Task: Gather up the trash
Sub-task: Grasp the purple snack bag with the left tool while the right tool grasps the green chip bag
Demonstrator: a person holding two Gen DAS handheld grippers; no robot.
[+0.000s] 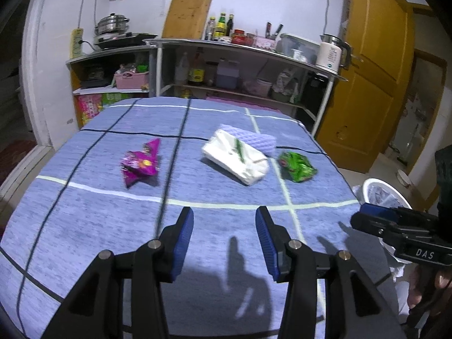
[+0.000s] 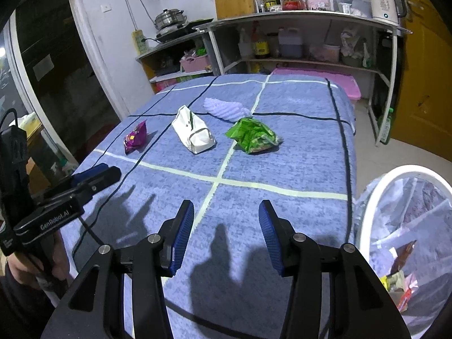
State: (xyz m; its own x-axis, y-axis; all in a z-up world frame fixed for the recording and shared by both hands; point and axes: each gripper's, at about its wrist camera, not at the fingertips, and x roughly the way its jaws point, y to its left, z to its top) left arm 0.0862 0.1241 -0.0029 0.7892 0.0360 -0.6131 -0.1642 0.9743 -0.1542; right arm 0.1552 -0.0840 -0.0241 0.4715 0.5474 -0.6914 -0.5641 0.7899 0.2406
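A crumpled purple wrapper (image 1: 141,162) (image 2: 135,137), a white tissue pack (image 1: 236,155) (image 2: 195,134) and a crumpled green wrapper (image 1: 296,166) (image 2: 254,135) lie on the blue checked cloth (image 1: 113,220) (image 2: 282,166). My left gripper (image 1: 224,217) hovers open and empty over the near part of the cloth, well short of the wrappers; it also shows from the side (image 2: 96,173). Over the near right part of the cloth, my right gripper (image 2: 226,210) stands open and empty too; it appears at the right edge (image 1: 364,216). A white-rimmed bin (image 2: 395,226) (image 1: 381,192) with a clear liner holds some wrappers.
A lilac knitted cloth (image 1: 251,138) (image 2: 226,108) lies behind the tissue pack. Beyond the table stand metal shelves (image 1: 240,65) with bottles, a pot and a white kettle (image 1: 330,53). A yellow door (image 1: 373,70) is at the right. A hand (image 2: 31,265) grips the left tool.
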